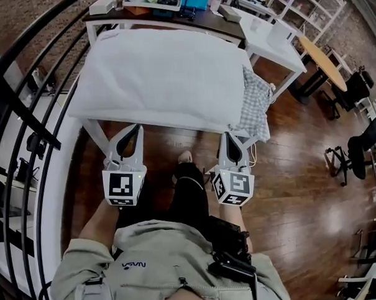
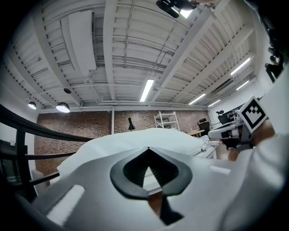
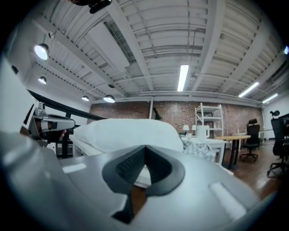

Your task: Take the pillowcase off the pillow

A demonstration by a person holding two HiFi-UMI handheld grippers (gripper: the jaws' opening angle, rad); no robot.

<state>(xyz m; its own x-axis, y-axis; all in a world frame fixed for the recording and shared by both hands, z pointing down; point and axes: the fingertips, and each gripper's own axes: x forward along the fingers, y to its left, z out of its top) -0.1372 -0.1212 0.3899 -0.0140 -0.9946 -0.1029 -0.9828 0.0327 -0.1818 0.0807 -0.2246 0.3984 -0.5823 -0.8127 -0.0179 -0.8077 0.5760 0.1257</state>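
Note:
A big white pillow lies across a white table. A grey checked pillowcase is bunched at the pillow's right end and hangs over the table's edge. My left gripper is just in front of the pillow's near left edge, jaws shut and empty. My right gripper is below the near right corner, beside the checked cloth, also shut with nothing in it. The left gripper view shows the shut tips level with the pillow. The right gripper view shows the shut tips before the pillow and the checked cloth.
A black railing runs along the left. Behind the pillow stands a dark desk with clutter. A round wooden table and office chairs stand at the right on the wooden floor. The person's leg is between the grippers.

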